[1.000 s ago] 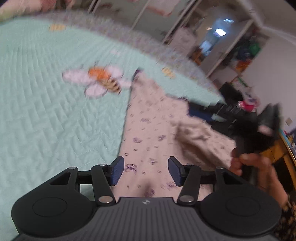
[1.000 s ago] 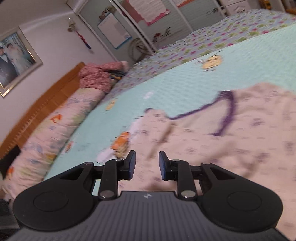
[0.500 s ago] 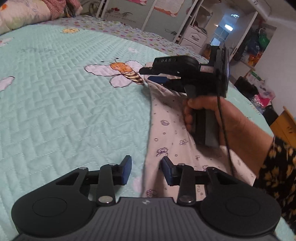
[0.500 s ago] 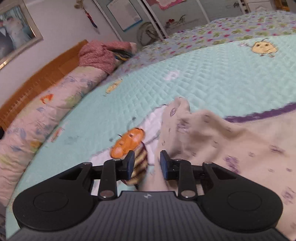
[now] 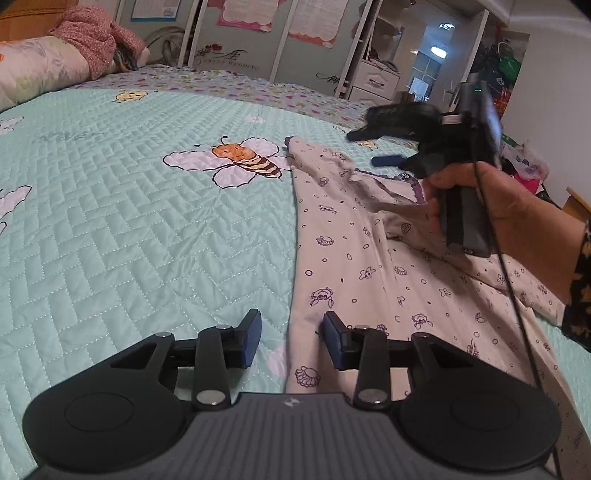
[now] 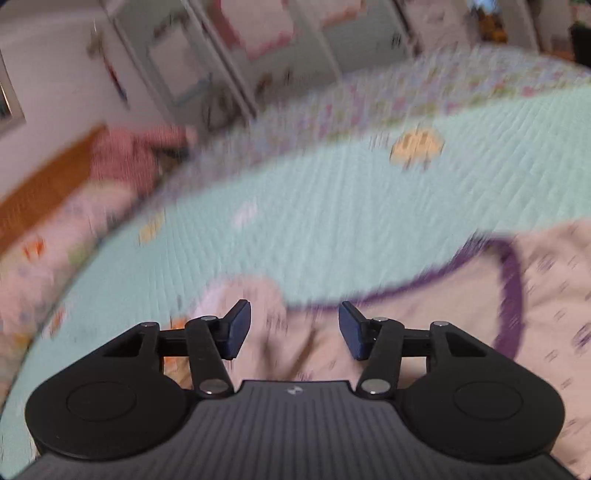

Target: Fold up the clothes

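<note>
The right gripper (image 6: 291, 328) hung with its jaws spread wide above a pale printed garment (image 6: 546, 295) edged in purple. The garment lay on a mint quilted bedspread (image 6: 332, 206); the view was motion-blurred.

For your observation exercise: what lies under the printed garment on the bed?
The printed garment lies on the mint quilted bedspread, beside the bee motif. Its far corner touches a bee wing. Whatever quilt pattern sits beneath the cloth is covered.

We're in a home bedroom: a bed (image 5: 110, 229) under a bee-print quilt, a pillow (image 5: 33, 70), and wardrobe doors (image 5: 236, 33) behind.
</note>
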`<action>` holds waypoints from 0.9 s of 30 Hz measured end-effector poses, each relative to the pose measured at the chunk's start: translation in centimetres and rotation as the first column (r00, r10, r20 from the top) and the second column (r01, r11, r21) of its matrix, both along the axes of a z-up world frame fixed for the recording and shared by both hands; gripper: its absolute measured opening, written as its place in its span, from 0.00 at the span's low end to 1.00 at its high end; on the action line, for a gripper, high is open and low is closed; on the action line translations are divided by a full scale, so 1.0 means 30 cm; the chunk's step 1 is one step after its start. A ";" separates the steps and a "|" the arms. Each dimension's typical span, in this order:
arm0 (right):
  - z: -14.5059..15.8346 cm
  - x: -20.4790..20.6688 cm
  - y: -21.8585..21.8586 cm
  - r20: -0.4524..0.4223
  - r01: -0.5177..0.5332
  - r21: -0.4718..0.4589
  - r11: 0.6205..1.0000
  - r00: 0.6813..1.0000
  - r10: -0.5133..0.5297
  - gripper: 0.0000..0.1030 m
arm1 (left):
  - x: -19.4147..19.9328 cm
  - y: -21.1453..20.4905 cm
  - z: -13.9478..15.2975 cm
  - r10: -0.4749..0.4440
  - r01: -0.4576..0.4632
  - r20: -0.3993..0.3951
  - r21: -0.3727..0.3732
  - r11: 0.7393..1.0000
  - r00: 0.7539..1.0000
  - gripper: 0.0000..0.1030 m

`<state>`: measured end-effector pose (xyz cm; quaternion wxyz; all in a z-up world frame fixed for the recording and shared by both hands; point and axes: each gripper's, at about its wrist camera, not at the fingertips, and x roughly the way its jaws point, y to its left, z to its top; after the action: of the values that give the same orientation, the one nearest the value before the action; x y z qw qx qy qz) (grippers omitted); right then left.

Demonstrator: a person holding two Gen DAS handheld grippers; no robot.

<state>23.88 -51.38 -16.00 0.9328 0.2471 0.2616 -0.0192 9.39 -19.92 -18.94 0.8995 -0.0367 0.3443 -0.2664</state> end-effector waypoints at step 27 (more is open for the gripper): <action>0.105 -0.861 -0.304 -0.058 0.199 0.166 0.966 0.980 -0.192 0.49 | -0.022 -0.018 0.003 -0.023 0.022 0.040 0.036 0.999 0.999 0.46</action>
<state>-1.94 -60.50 -12.85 0.8960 0.3506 0.2557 -0.0937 8.72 -20.45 -18.85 0.9037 -0.0117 0.3312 -0.2710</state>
